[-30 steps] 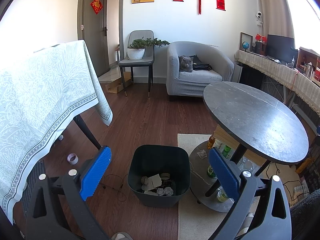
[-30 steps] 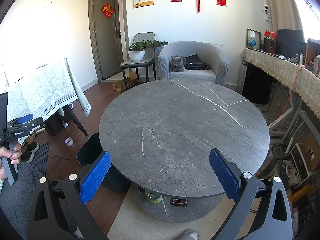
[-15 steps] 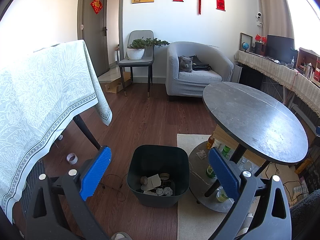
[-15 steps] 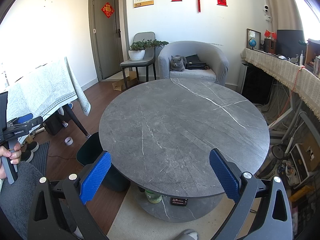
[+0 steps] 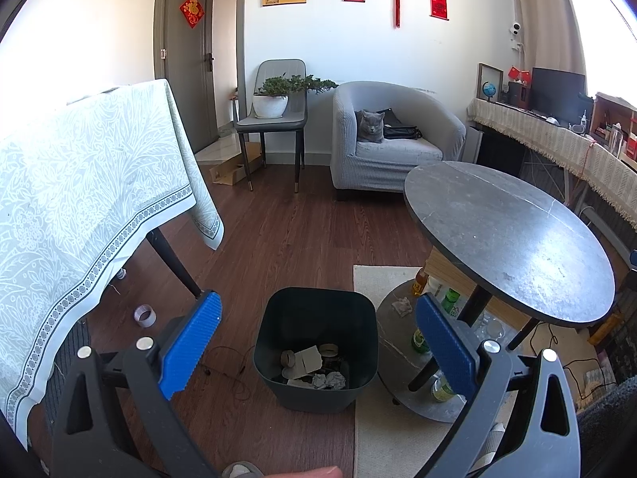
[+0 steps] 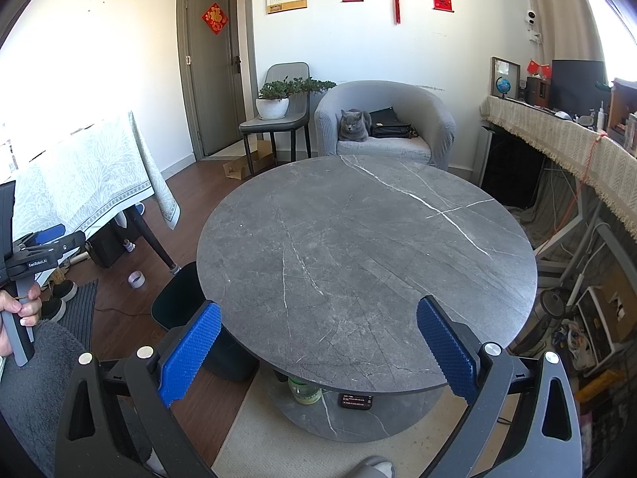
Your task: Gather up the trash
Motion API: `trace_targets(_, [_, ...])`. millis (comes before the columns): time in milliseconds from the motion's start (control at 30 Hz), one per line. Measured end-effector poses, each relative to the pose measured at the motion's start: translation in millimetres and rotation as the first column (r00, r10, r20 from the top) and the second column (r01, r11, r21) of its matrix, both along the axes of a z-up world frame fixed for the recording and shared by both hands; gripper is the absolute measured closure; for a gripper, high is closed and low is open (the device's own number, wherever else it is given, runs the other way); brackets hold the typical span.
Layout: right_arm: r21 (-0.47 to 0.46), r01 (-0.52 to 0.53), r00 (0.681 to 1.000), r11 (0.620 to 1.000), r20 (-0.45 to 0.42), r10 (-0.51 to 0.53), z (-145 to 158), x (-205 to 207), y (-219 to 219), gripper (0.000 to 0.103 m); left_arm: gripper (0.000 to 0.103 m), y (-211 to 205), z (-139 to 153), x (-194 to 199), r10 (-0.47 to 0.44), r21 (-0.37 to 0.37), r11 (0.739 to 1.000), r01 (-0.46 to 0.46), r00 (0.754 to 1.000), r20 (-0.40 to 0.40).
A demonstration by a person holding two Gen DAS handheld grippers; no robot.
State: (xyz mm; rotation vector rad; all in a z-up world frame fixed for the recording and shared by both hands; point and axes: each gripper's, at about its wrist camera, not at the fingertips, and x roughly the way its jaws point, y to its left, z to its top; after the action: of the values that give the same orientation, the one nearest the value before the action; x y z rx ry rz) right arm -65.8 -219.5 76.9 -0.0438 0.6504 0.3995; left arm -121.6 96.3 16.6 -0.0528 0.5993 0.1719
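A dark bin (image 5: 316, 332) stands on the wood floor beside the round grey table (image 5: 513, 231). It holds crumpled paper (image 5: 329, 379), cardboard scraps and tape rolls. My left gripper (image 5: 318, 342) is open and empty, held above and in front of the bin. A crumpled tissue (image 5: 402, 306) lies on the table's lower shelf. My right gripper (image 6: 318, 346) is open and empty over the near edge of the bare round table top (image 6: 366, 255). The bin's rim (image 6: 175, 298) shows at the table's left. The left gripper (image 6: 36, 257) shows at the far left, held in a hand.
A tape roll (image 5: 144, 314) lies on the floor under the cloth-covered table (image 5: 79, 199). Bottles (image 5: 442, 386) stand on the lower shelf. A thin cable (image 5: 227, 362) runs by the bin. A cat (image 5: 370, 125) sits in the grey armchair, next to a chair with a plant (image 5: 278, 97).
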Motion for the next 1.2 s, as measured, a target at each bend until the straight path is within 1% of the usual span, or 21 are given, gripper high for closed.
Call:
trace_targets(367, [0.004, 0.001, 1.0, 1.0, 0.0, -0.001, -1.4, -0.1, -2.0, 0.004, 0.003, -0.7, -1.0, 1.0, 0.0, 0.003, 1.0, 0.0, 1.0, -0.002])
trace_targets(467, [0.007, 0.002, 1.0, 1.0, 0.003, -0.002, -1.0, 0.3, -2.2, 0.004, 0.003, -2.0, -0.6, 0.4, -0.007, 0.015, 1.0, 0.007, 1.0, 0.001])
trace_targets(533, [-0.008, 0.013, 1.0, 1.0, 0.001, -0.013, -1.0, 1.3, -2.1, 0.004, 0.003, -6.2, -0.2, 2.1, -0.017, 0.04, 0.999, 0.017, 1.0, -0.002])
trace_targets(600, [-0.033, 0.026, 1.0, 0.999, 0.007, -0.026, -1.6, 5.4, 0.1, 0.004, 0.003, -6.8, 0.5, 5.5, -0.034, 0.029, 0.999, 0.034, 0.999, 0.002])
trace_targets(667, [-0.047, 0.035, 0.999, 0.998, 0.004, -0.035, -2.2, 12.8, 0.9, 0.004, 0.003, -4.9, 4.4, 13.7, -0.033, 0.017, 0.999, 0.033, 0.999, 0.007])
trace_targets(800, [-0.048, 0.058, 0.998, 0.997, -0.007, -0.059, -2.1, 39.2, -1.7, 0.004, 0.003, -1.3, 19.0, 42.1, -0.01, 0.006, 1.0, 0.01, 1.0, 0.029])
trace_targets(933, [-0.086, 0.075, 0.997, 0.993, -0.01, -0.076, -1.5, 77.5, -5.1, 0.004, 0.003, 0.3, 24.6, 81.4, 0.006, -0.019, 1.0, -0.006, 0.999, 0.034])
trace_targets(1067, [-0.098, 0.09, 0.995, 0.991, -0.027, -0.093, -3.8, 119.6, -12.9, 0.004, 0.003, -0.9, 18.5, 123.4, 0.004, -0.016, 1.0, -0.004, 1.0, 0.026])
trace_targets(1200, [-0.124, 0.11, 0.993, 0.986, -0.037, -0.116, -11.7, 162.4, -19.4, 0.004, 0.003, 2.1, 8.1, 151.2, 0.006, -0.026, 1.0, -0.005, 1.0, 0.012])
